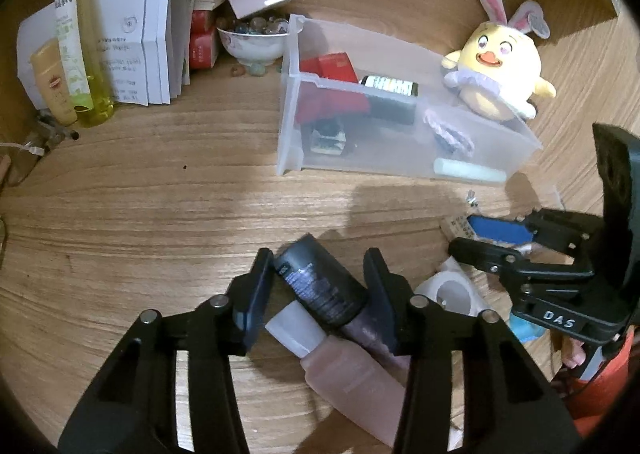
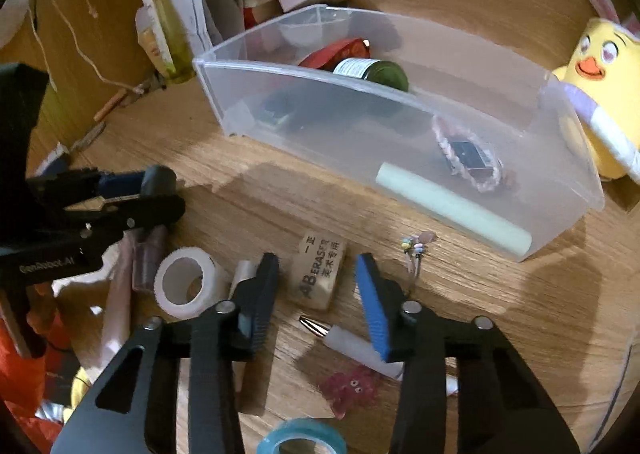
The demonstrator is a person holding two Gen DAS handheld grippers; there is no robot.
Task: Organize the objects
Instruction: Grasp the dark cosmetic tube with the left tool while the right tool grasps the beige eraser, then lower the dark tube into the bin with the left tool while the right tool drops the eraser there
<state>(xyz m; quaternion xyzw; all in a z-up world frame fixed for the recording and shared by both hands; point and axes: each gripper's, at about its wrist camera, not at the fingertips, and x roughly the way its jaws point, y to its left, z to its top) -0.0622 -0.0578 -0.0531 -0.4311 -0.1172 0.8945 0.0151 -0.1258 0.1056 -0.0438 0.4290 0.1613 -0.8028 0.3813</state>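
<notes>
While the left gripper [image 1: 320,278] straddles a dark bottle [image 1: 320,282] lying on the wooden table [image 1: 160,206], its jaws stand close on either side of the cap end, though I cannot tell whether the pads press on it. A pale pink bottle [image 1: 352,382] lies just beside the dark one. The right gripper [image 2: 318,282] hangs with its jaws apart over a tan eraser [image 2: 318,274] that lies flat between them, gaps on both sides. Near the eraser sit a white tape roll [image 2: 184,282], a white pen [image 2: 352,342] and a blue tape ring [image 2: 300,438]. Further off stands a clear plastic bin [image 2: 304,126] holding a pale green tube [image 2: 452,210] and a dark jar [image 2: 372,74]. Beyond the bin sits a yellow plush chick [image 1: 500,70].
</notes>
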